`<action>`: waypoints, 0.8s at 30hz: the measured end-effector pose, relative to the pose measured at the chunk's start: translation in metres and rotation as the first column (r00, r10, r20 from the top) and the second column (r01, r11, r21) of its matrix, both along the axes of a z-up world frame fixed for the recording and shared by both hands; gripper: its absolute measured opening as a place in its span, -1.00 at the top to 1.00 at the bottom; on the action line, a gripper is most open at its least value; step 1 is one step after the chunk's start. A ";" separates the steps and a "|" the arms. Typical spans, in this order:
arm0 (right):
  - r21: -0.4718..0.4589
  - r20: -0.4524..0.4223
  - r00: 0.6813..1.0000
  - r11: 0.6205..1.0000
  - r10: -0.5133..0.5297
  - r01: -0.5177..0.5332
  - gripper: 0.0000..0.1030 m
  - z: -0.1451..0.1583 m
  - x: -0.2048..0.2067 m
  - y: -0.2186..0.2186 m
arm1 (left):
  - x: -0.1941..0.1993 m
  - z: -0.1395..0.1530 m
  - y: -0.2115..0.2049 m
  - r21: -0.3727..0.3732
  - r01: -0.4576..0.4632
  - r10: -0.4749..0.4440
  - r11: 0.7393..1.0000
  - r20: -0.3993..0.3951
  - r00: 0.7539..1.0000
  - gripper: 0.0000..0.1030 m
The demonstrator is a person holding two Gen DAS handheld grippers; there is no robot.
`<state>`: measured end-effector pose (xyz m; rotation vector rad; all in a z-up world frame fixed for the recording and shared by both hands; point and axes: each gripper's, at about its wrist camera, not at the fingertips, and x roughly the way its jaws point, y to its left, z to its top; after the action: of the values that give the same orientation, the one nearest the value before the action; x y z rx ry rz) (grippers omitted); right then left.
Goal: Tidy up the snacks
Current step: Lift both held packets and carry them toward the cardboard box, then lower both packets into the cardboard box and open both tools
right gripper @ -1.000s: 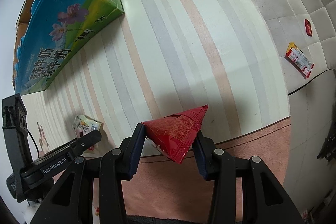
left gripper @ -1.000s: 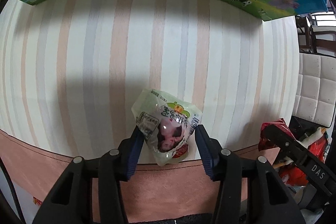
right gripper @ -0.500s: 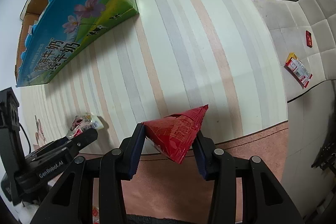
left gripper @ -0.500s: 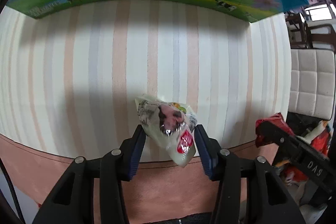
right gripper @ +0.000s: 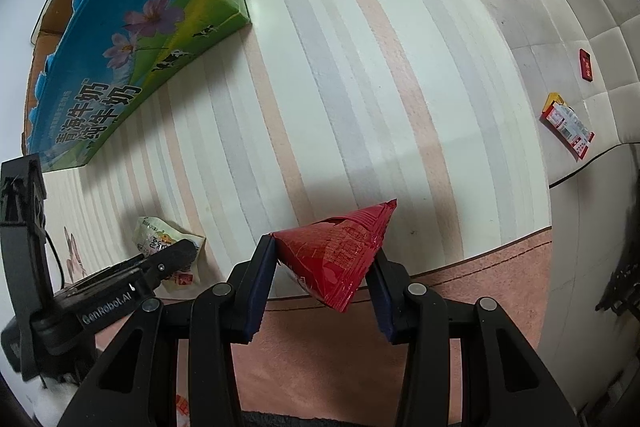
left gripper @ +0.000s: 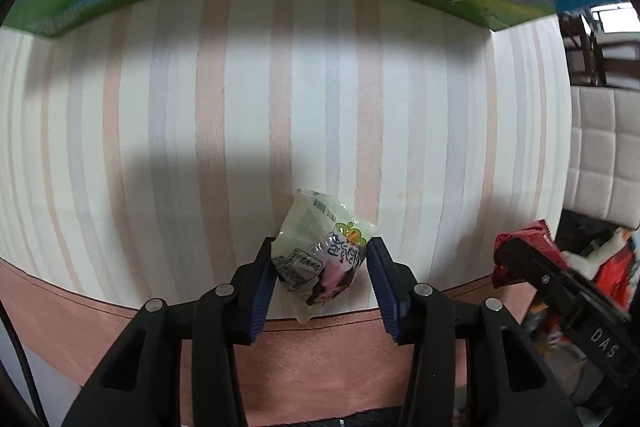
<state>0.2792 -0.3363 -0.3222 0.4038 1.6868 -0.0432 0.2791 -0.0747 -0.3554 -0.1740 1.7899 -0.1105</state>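
Holding 2 snack packets above the striped surface, 1 in each pair of tongs.

Nearest, the left tongs [left gripper: 322, 269] are closing on a pale green snack packet [left gripper: 320, 259], both blue pads pressed to its sides, just over the pink border of the striped surface [left gripper: 240, 115]. Beside them the right tongs [right gripper: 326, 263] stand narrow and clamped on a red triangular snack packet [right gripper: 338, 255], above the same near edge. Farther across the stripes from that edge stands the blue and green milk carton box [right gripper: 132, 39], its top open. Beyond the surface's right edge, a red and white packet [right gripper: 568, 125] lies on the quilted white seat [right gripper: 600, 39].
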 end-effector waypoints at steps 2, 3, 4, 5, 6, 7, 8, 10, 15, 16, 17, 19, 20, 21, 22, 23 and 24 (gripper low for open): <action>-0.003 0.005 1.000 1.000 -0.002 0.002 0.09 0.002 0.000 0.000 | -0.003 0.005 -0.008 0.011 0.023 -0.023 1.000 0.019 1.000 0.26; -0.003 0.008 1.000 1.000 -0.003 0.003 0.09 0.003 0.000 0.000 | -0.004 0.008 -0.011 0.005 0.022 -0.022 1.000 0.025 0.999 0.28; -0.002 0.010 1.000 1.000 -0.004 0.004 0.09 0.004 0.000 0.000 | -0.006 0.010 -0.014 0.000 0.025 -0.025 1.000 0.025 0.999 0.28; 0.001 0.014 1.000 1.000 -0.006 0.006 0.09 0.006 0.000 0.000 | -0.006 0.013 -0.015 -0.001 0.024 -0.024 1.000 0.028 0.999 0.28; 0.005 0.018 1.000 1.000 -0.006 0.006 0.09 0.008 0.000 0.001 | -0.006 0.018 -0.015 -0.006 0.025 -0.024 1.000 0.034 0.999 0.28; 0.008 0.024 1.000 1.000 -0.003 0.003 0.09 0.012 0.000 0.001 | -0.005 0.024 -0.021 -0.013 0.027 -0.026 1.000 0.040 0.999 0.28; 0.011 0.032 1.000 1.000 0.000 0.000 0.09 0.016 0.000 0.002 | -0.005 0.028 -0.022 -0.019 0.025 -0.024 1.000 0.045 0.999 0.28; 0.020 0.049 0.999 1.000 0.004 -0.005 0.09 0.025 0.001 0.005 | -0.004 0.041 -0.015 -0.040 0.024 -0.022 0.999 0.059 0.998 0.28; 0.057 0.108 0.994 0.998 0.023 -0.029 0.09 0.060 0.005 0.014 | 0.006 0.090 -0.012 -0.100 0.021 -0.008 0.995 0.129 0.992 0.29; 0.067 0.124 0.992 0.997 0.027 -0.036 0.09 0.069 0.008 0.017 | 0.008 0.098 -0.007 -0.110 0.016 0.000 0.994 0.149 0.989 0.29; 0.078 0.142 0.989 0.996 0.030 -0.042 0.09 0.079 0.013 0.019 | 0.011 0.107 -0.007 -0.118 0.020 0.000 0.993 0.164 0.986 0.29; 0.098 0.184 0.982 0.994 0.037 -0.056 0.09 0.100 0.022 0.025 | 0.022 0.131 -0.004 -0.136 0.014 0.015 0.991 0.211 0.977 0.29; 0.109 0.204 0.978 0.992 0.039 -0.062 0.09 0.110 0.028 0.029 | 0.028 0.140 -0.001 -0.142 0.014 0.019 0.990 0.229 0.973 0.29; 0.120 0.227 0.973 0.990 0.041 -0.070 0.09 0.121 0.036 0.032 | 0.038 0.150 0.004 -0.145 0.012 0.025 0.989 0.249 0.968 0.29; 0.126 0.245 0.968 0.989 0.048 -0.081 0.09 0.130 0.044 0.036 | 0.046 0.156 0.009 -0.148 0.011 0.030 0.989 0.269 0.963 0.28; 0.132 0.264 0.963 0.987 0.053 -0.091 0.09 0.139 0.053 0.040 | 0.055 0.158 0.013 -0.147 0.015 0.028 0.989 0.284 0.958 0.28; 0.136 0.282 0.958 0.986 0.057 -0.099 0.09 0.147 0.062 0.045 | 0.059 0.166 0.020 -0.141 0.018 0.026 0.990 0.301 0.953 0.28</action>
<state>0.3408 -0.2918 -0.1750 0.4330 1.4310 0.1913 0.3383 -0.0545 -0.1898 -0.2495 1.4761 -0.2498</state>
